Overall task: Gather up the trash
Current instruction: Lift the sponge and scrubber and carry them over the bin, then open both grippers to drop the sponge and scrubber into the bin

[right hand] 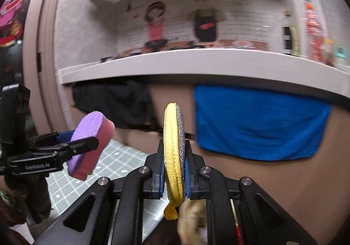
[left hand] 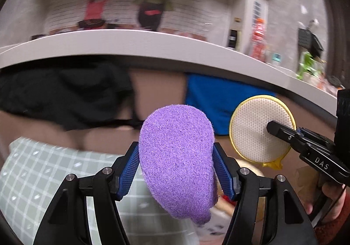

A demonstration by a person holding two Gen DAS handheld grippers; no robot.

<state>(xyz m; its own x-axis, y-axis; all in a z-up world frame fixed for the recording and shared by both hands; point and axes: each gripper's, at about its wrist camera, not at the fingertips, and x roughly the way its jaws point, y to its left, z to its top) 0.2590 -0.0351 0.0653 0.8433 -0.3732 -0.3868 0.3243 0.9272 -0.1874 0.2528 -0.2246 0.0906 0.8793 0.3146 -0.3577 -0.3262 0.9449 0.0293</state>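
White bench edge behind, blue towel hanging below. Left gripper clamped on purple sponge; right gripper clamped on yellow-rimmed scrubber; both items held aloft, presumably for carrying to disposal.

Both tongs raised, side by side, each clamped.
Left tongs spread wide around a purple sponge; right tongs nearly closed, pinching a round scrubber on edge.
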